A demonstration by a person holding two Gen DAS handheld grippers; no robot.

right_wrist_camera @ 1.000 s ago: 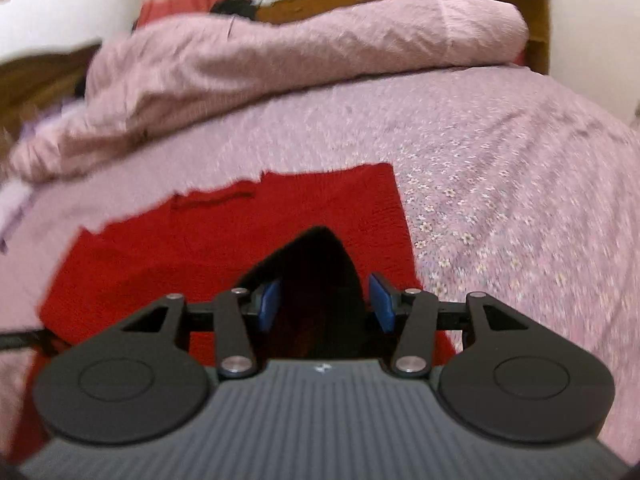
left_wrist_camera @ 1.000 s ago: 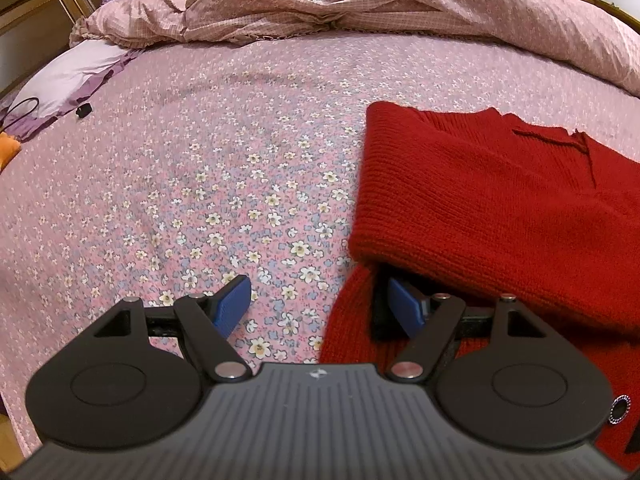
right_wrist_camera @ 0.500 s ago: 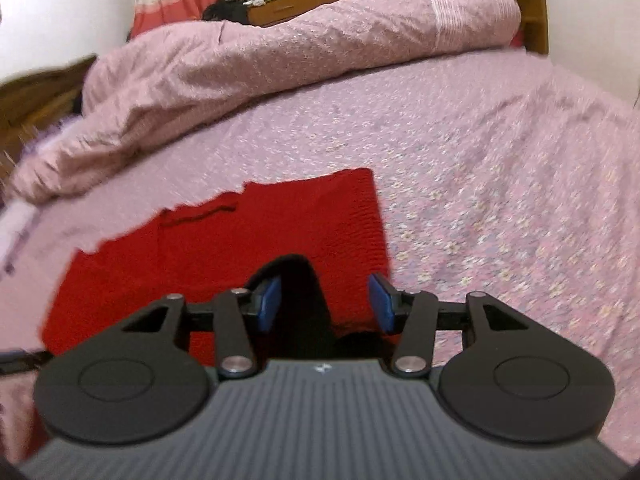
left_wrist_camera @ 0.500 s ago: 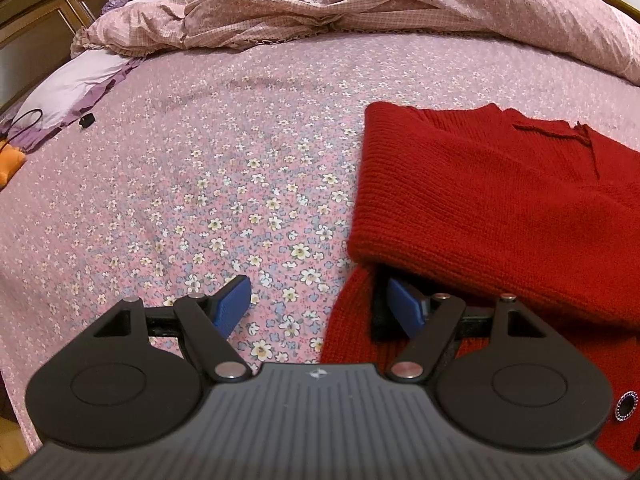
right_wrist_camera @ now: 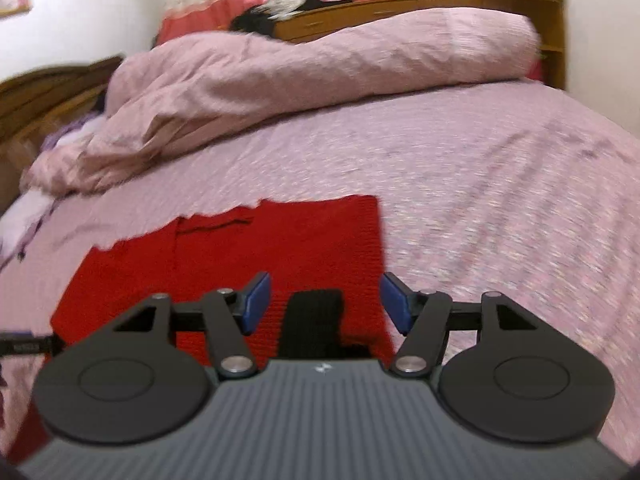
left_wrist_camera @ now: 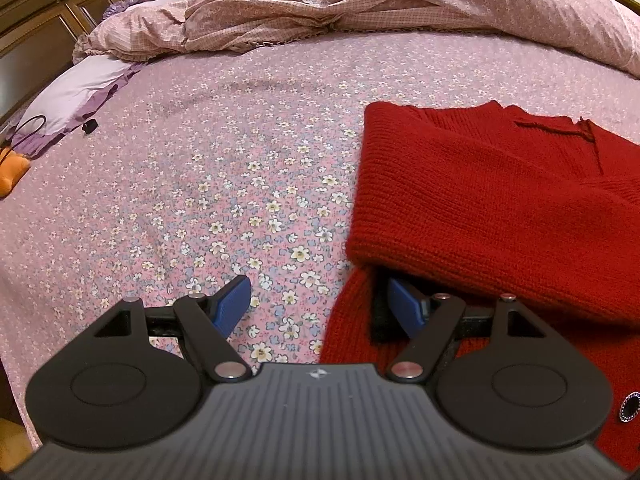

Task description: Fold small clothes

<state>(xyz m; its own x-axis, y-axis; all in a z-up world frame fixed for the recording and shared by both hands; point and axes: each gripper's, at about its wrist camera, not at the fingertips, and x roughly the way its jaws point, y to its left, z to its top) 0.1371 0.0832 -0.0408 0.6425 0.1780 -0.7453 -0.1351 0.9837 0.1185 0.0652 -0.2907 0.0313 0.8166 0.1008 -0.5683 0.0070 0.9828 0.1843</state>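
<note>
A red knitted sweater (left_wrist_camera: 492, 204) lies partly folded on the flowered pink bedsheet (left_wrist_camera: 224, 184), its left side turned over onto the body so that a thick folded edge runs along the near left. The left gripper (left_wrist_camera: 322, 304) sits low at that edge with its fingers spread wide and holding nothing: the left blue pad (left_wrist_camera: 232, 304) rests over the bare sheet, while the right pad (left_wrist_camera: 406, 306) is tucked under the folded layer, beside a black strip of fabric (left_wrist_camera: 380, 312) that shows in the gap. A dark round button (left_wrist_camera: 629, 407) sits on the sweater at the lower right of this view. In the blurred right wrist view, the right gripper (right_wrist_camera: 322, 304) is above the near right part of the sweater (right_wrist_camera: 224, 256), its fingers also spread apart and empty, with a black cuff or trim piece (right_wrist_camera: 314, 320) lying on the red knit between them. Beyond the sweater a rumpled pink quilt (left_wrist_camera: 360, 8) is heaped along the far side of the bed, and a pale purple pillow (left_wrist_camera: 76, 96) lies at the far left, near an orange object (left_wrist_camera: 12, 170) at the edge.
</note>
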